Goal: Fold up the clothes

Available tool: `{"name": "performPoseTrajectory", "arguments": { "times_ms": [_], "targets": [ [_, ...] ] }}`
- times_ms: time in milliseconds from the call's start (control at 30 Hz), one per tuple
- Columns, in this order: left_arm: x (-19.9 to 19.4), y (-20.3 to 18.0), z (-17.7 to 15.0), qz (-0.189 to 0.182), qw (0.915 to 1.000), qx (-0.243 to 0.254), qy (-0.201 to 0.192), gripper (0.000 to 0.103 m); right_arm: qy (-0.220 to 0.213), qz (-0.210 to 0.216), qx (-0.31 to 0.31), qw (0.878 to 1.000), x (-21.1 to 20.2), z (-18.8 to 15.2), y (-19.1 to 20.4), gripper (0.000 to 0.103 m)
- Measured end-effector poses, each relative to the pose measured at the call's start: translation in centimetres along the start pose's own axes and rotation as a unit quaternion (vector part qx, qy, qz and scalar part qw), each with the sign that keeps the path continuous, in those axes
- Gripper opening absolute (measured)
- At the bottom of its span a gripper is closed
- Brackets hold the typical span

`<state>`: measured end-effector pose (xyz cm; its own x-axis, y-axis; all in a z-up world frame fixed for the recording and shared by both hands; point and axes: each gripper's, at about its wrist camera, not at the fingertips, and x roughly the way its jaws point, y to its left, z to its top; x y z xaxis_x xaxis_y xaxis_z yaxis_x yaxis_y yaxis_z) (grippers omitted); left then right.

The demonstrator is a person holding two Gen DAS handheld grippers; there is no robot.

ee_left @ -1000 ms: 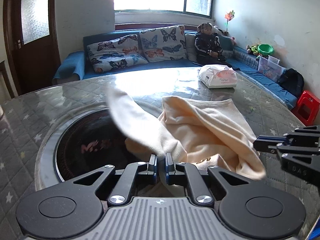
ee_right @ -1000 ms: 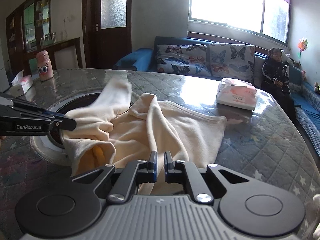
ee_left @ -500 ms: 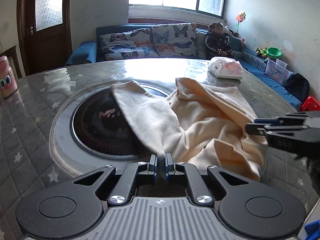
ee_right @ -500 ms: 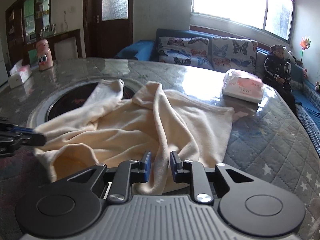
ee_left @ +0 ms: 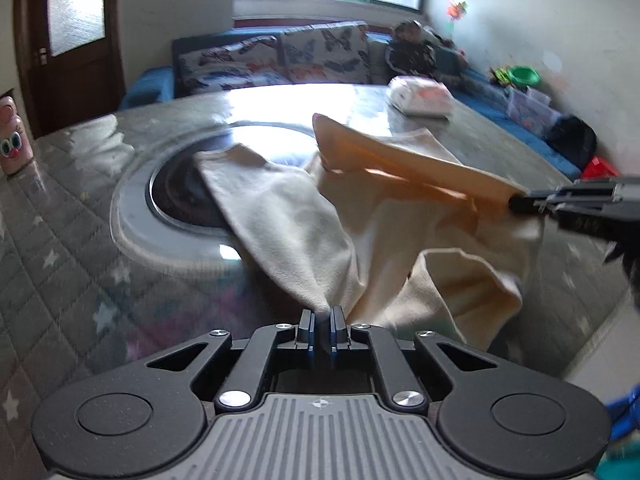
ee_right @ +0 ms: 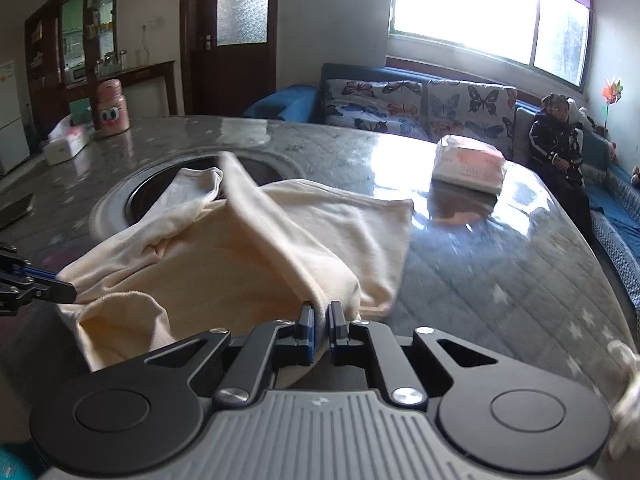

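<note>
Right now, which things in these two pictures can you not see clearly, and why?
- Cream garment: what kind it is; it lies bunched, and its near hem is hidden behind the left gripper body in the left wrist view.
- Right gripper: how much cloth it pinches; folds cover the fingertips in the right wrist view.
- White packet: print too small.
- Table: near edge cut off.

Daylight pours in from the window (ee_right: 488,12), which is totally blown out to white in both views. It throws a big glare patch on the glossy table (ee_left: 280,100), and the tissue pack (ee_right: 468,164) reflects in it. The left view is smeared with motion blur, especially the sofa (ee_left: 280,60) and the cloth (ee_left: 400,184). The right view is sharper. The far cabinet (ee_right: 80,40) sits dim. Fisheye bends everything, corners go black.
</note>
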<state>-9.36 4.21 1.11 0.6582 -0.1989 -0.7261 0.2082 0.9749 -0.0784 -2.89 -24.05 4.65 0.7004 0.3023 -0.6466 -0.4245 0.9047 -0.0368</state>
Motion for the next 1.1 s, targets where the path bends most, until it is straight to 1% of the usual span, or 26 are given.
{"name": "performPoseTrajectory", "arguments": {
  "times_ms": [100,200,267,300,333,367,400,433,467,500,567,633,733,800,867,933,967,1000,1033,1067,1100],
  "targets": [
    [-0.7,0.2,-1.3,-0.017,0.9996,0.002,0.022,0.008,0.022,0.016,-0.006,1.000,-2.0,-1.3,0.0,0.006],
    [-1.2,0.6,-2.4,-0.033,0.9985,0.000,0.044,0.010,0.038,0.033,-0.014,0.999,-3.3,-1.9,0.3,0.009],
    [-1.8,0.9,-2.3,-0.038,0.9985,0.000,0.040,0.013,0.035,0.037,-0.018,0.999,-4.0,-1.7,0.4,0.009],
    [-2.2,1.1,-2.2,-0.040,0.9986,0.000,0.036,0.015,0.025,0.041,-0.026,0.999,-4.5,-1.3,0.7,0.011],
    [-2.5,1.3,-2.1,-0.042,0.9986,0.001,0.032,0.018,0.014,0.044,-0.035,0.998,-5.1,-0.8,1.1,0.016],
    [-2.8,1.4,-2.0,-0.044,0.9986,0.003,0.027,0.021,0.006,0.046,-0.041,0.998,-5.4,-0.4,1.3,0.017],
    [-3.2,1.5,-1.9,-0.047,0.9986,0.004,0.023,0.032,0.000,0.047,-0.043,0.998,-5.3,-0.2,1.5,0.019],
    [-3.3,1.7,-1.9,-0.043,0.9989,0.005,0.019,0.043,-0.009,0.052,-0.046,0.998,-5.1,0.3,1.9,0.023],
    [-3.4,1.8,-1.9,-0.037,0.9992,0.006,0.015,0.045,-0.013,0.057,-0.048,0.997,-4.5,0.7,2.3,0.026],
    [-3.5,1.9,-1.9,-0.031,0.9994,0.008,0.012,0.045,-0.015,0.062,-0.051,0.997,-3.8,1.1,2.7,0.029],
    [-3.5,2.4,-1.9,-0.021,0.9997,-0.001,0.009,0.046,-0.016,0.075,-0.056,0.995,-2.2,1.7,3.7,0.029],
    [-3.5,3.1,-1.8,-0.010,0.9998,-0.013,0.007,0.048,-0.010,0.092,-0.063,0.994,-0.2,2.3,4.7,0.030],
    [-3.4,4.2,-1.6,0.009,0.9994,-0.032,0.003,0.050,0.004,0.112,-0.078,0.991,2.8,2.8,6.4,0.030],
    [-3.3,4.9,-1.4,0.022,0.9987,-0.046,0.001,0.053,0.015,0.126,-0.084,0.988,4.2,2.8,7.3,0.030],
    [-3.0,5.3,-1.1,0.029,0.9979,-0.057,-0.001,0.054,0.025,0.138,-0.090,0.986,5.4,2.7,8.0,0.029],
    [-2.6,5.6,-0.5,0.032,0.9974,-0.065,-0.005,0.055,0.036,0.137,-0.099,0.985,6.3,2.4,8.4,0.028],
    [-2.4,5.7,-0.2,0.033,0.9973,-0.066,-0.007,0.056,0.038,0.131,-0.101,0.985,6.4,2.2,8.3,0.025],
    [-2.1,5.6,0.2,0.032,0.9973,-0.066,-0.009,0.056,0.039,0.125,-0.103,0.986,6.5,2.0,8.2,0.014],
    [-1.8,5.5,0.6,0.031,0.9974,-0.064,-0.011,0.056,0.040,0.119,-0.105,0.986,6.6,1.9,8.1,0.009],
    [-1.5,5.4,1.0,0.029,0.9976,-0.061,-0.013,0.056,0.033,0.107,-0.097,0.989,6.2,1.9,7.4,0.008],
    [-1.2,5.2,1.4,0.027,0.9978,-0.058,-0.015,0.056,0.026,0.095,-0.088,0.991,5.7,1.9,6.6,0.005]
  ]
}}
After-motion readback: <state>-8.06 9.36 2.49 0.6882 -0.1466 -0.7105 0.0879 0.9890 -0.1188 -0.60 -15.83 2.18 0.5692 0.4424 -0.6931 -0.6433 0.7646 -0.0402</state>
